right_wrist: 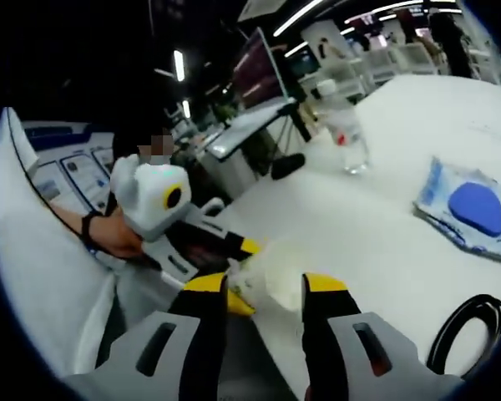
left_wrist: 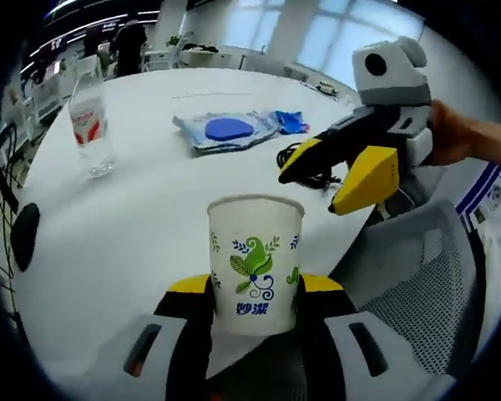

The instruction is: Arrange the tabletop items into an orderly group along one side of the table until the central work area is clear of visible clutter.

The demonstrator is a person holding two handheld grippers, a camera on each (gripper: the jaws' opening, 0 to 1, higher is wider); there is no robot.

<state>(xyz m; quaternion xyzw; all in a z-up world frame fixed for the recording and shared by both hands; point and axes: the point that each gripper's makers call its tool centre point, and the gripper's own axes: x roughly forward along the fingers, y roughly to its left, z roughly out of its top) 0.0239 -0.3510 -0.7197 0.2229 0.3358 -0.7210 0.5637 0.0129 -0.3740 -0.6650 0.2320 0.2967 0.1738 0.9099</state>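
Paper cup (left_wrist: 255,263), white with a green leaf print, stood upright at the near edge of the tabletop (left_wrist: 150,180), clamped between the yellow-tipped jaws of the left gripper (left_wrist: 255,288). Right gripper (left_wrist: 342,171) hovered over the right edge, jaws apart and holding nothing. A black cable (left_wrist: 305,167) lay coiled just beneath it. Further in sat a wet-wipe pack (left_wrist: 230,131) with a blue lid. A clear water bottle (left_wrist: 92,121) stood near the left edge. In the right gripper view, the right gripper (right_wrist: 265,292) pointed toward the cup.
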